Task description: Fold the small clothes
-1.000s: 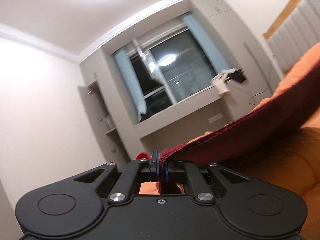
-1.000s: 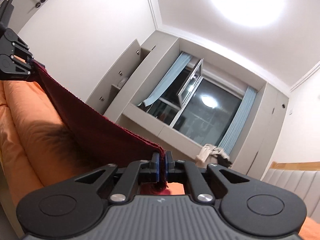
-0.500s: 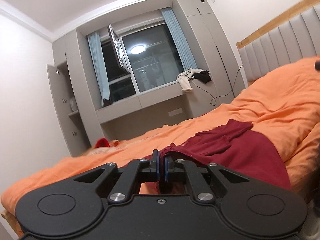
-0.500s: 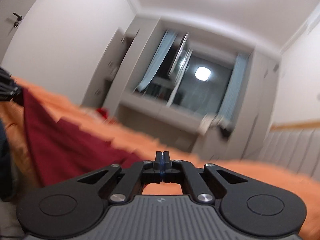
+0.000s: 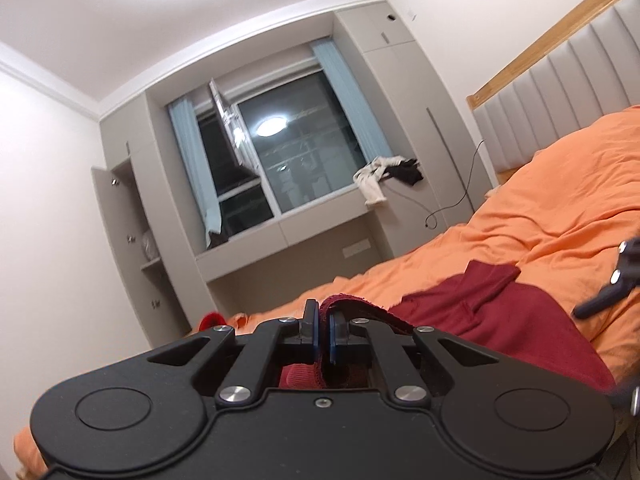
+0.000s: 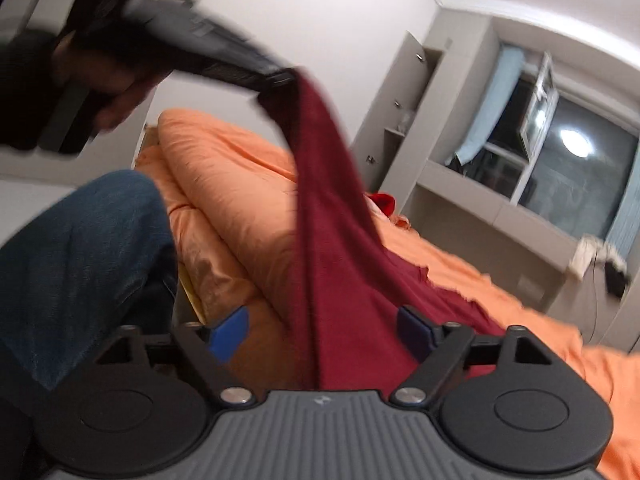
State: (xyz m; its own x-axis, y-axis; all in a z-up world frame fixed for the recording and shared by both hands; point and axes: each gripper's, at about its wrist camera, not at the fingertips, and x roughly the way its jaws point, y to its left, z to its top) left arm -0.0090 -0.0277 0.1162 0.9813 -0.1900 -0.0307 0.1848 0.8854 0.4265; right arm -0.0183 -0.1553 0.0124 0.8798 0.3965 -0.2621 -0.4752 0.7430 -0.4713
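A dark red garment (image 5: 500, 316) lies partly on the orange duvet (image 5: 560, 208). My left gripper (image 5: 322, 332) is shut on its hemmed edge and holds that corner up. In the right wrist view the garment (image 6: 340, 280) hangs in a long drape from the left gripper (image 6: 276, 84), blurred at upper left, down to the bed. My right gripper (image 6: 322, 332) has its jaws opening wide. The cloth runs between its blue pads (image 6: 228, 332), and neither pad touches it. A bit of the right gripper (image 5: 616, 280) shows at the left wrist view's right edge.
A person's hand (image 6: 116, 100) grips the left tool, with a knee in jeans (image 6: 80, 240) at the bed's edge. A small red item (image 6: 382, 202) lies far down the bed. Loose clothes (image 5: 384, 180) sit on the window ledge; a padded headboard (image 5: 560, 92) stands right.
The right gripper let go of its corner, opened wide and swung left toward the left gripper. The garment, earlier stretched between both grippers, dropped onto the bed. The left gripper kept its grip and rose.
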